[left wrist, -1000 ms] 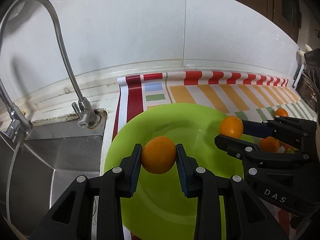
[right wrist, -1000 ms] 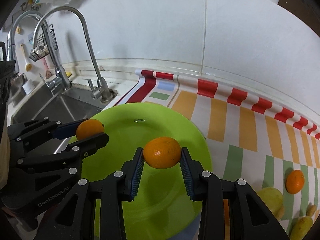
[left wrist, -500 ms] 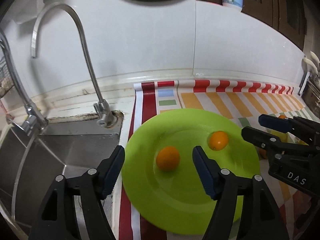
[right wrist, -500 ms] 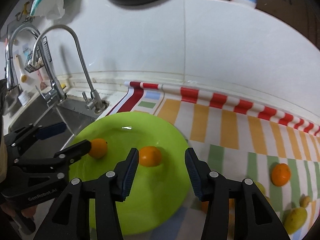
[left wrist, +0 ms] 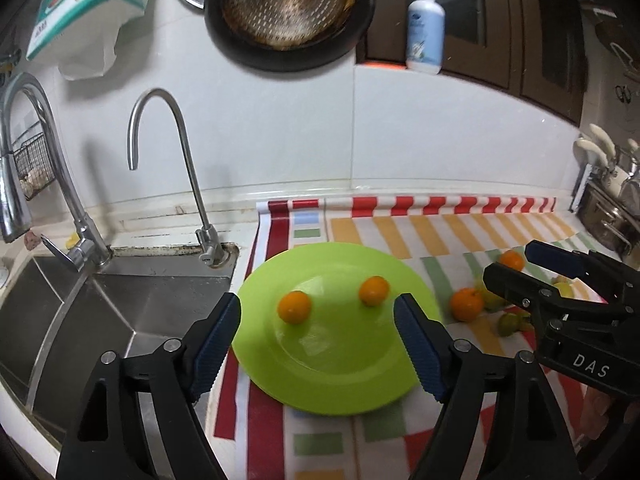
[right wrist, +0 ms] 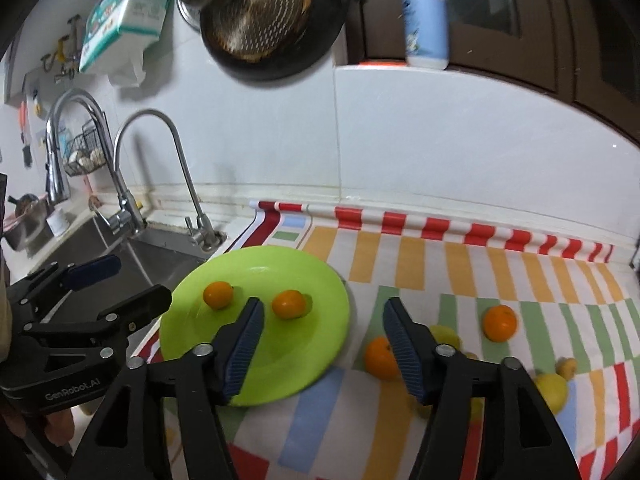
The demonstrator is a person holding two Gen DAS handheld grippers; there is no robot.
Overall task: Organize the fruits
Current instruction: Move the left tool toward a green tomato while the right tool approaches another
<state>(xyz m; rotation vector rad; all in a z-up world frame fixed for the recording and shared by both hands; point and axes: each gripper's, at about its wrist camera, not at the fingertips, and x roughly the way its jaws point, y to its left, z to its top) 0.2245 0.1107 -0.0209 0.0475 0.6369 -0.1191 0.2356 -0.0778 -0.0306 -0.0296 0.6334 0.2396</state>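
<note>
Two oranges lie on the green plate (left wrist: 332, 376): one to the left (left wrist: 295, 307) and one to the right (left wrist: 373, 290). In the right wrist view they are the left orange (right wrist: 218, 295) and the right orange (right wrist: 289, 304) on the plate (right wrist: 280, 364). My left gripper (left wrist: 316, 348) is open and empty, raised above the plate's near side. My right gripper (right wrist: 322, 346) is open and empty, above the plate's right edge. Two more oranges (right wrist: 378, 358) (right wrist: 499, 323) and yellow-green fruits (right wrist: 554, 390) lie on the striped mat to the right.
A steel sink (left wrist: 120, 304) with two faucets (left wrist: 188, 184) lies left of the plate. The striped mat (right wrist: 460, 276) covers the counter. A dark pan (left wrist: 288, 12) and a soap bottle (left wrist: 425, 24) are on the wall above. A metal rack (left wrist: 612, 216) stands at the far right.
Both grippers opened and let their oranges go onto the plate, then pulled back and up. The two oranges now lie on the plate.
</note>
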